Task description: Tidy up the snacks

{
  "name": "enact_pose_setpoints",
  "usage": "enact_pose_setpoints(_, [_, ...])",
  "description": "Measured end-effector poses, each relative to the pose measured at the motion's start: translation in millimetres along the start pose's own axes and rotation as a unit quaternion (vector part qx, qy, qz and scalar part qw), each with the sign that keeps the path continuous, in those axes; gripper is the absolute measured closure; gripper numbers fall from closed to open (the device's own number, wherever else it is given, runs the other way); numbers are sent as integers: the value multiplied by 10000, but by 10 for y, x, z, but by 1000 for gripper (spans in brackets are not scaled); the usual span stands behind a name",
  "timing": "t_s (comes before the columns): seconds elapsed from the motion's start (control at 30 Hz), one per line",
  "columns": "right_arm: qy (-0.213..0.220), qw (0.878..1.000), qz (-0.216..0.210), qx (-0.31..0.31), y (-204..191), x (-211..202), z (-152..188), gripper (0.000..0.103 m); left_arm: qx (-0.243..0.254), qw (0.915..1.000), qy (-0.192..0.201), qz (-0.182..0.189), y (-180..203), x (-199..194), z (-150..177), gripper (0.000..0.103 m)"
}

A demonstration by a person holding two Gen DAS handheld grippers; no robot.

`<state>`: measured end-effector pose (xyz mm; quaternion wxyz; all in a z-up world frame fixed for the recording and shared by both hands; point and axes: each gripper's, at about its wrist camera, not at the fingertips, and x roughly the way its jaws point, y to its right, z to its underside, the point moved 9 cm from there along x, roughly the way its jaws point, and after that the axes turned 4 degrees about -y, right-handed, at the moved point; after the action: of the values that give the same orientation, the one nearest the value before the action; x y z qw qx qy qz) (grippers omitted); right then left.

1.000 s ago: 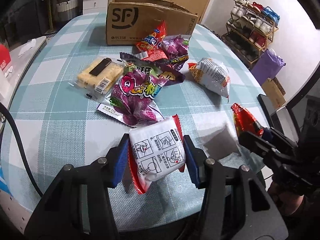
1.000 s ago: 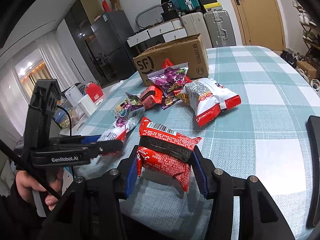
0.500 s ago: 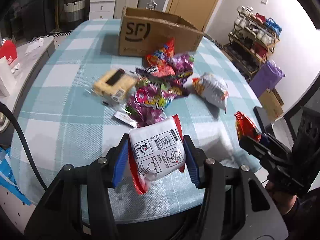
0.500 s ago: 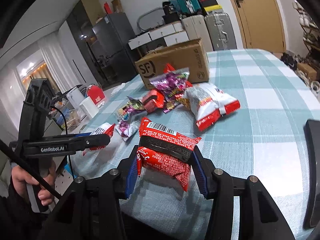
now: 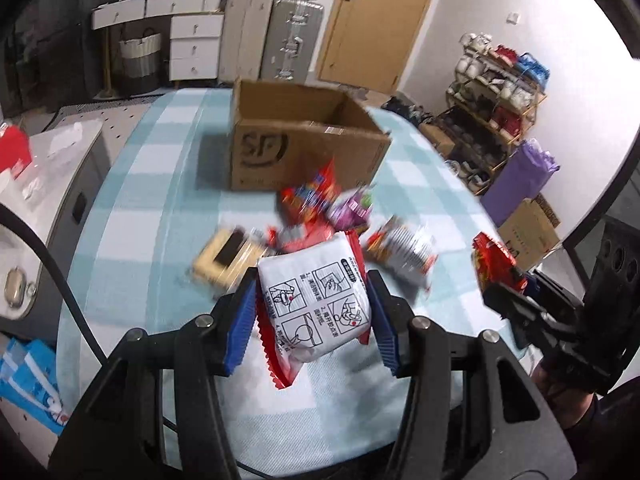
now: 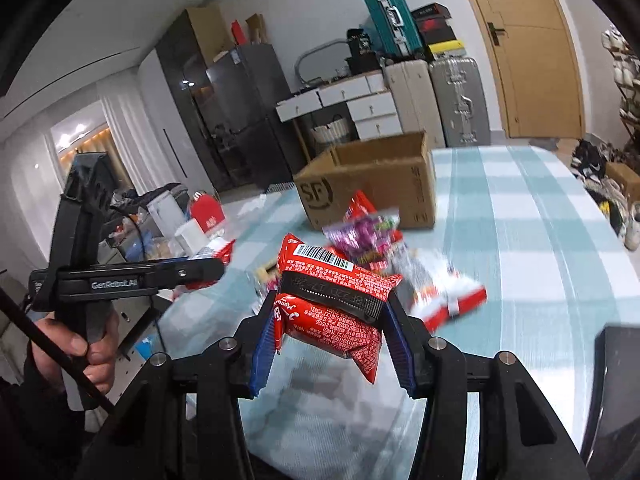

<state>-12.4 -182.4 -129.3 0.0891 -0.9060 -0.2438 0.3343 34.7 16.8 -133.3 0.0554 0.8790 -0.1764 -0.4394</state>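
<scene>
While the left hand-held gripper (image 5: 312, 316) clamps a white-backed snack packet (image 5: 316, 296) and the right hand-held gripper (image 6: 330, 340) grips a red snack packet (image 6: 336, 300), both packets hang above the counter (image 5: 132, 240), short of the open cardboard box (image 5: 296, 144) at its far end. Little seems done: the visible part of the box's inside looks bare. From left to right, a yellow packet (image 5: 224, 256), red and purple bags (image 5: 328, 204) and a silver bag (image 5: 404, 248) lie loose before the box.
</scene>
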Motion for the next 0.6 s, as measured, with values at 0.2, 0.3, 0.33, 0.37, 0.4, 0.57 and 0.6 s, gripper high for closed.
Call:
enact_pose_setpoints(0.2, [274, 9990, -74, -350, -160, -88, -406, 53, 286, 9994, 204, 78, 188, -37, -386, 54])
enact_pose_setpoints(0.3, [295, 9989, -113, -347, -161, -87, -603, 53, 523, 9983, 267, -12, 306, -40, -555, 54])
enact_pose_setpoints(0.33, [296, 9989, -127, -335, -153, -90, -653, 53, 657, 9973, 320, -47, 360, -53, -619, 54])
enact_pose_setpoints(0.37, [307, 9989, -156, -326, -141, -98, -719, 53, 742, 9966, 344, -75, 403, -55, -664, 54])
enact_pose_setpoints(0.4, [320, 9988, -162, -327, -117, -105, -797, 53, 877, 9953, 391, -159, 442, -58, -732, 54])
enact_pose_setpoints(0.57, [433, 9981, -90, -418, -44, -118, -1141, 53, 942, 9940, 494, -240, 523, 10, -1063, 53])
enact_pose_setpoints(0.6, [456, 9980, -108, -434, -40, -110, -1223, 53, 926, 9940, 509, -265, 503, 33, -1138, 53])
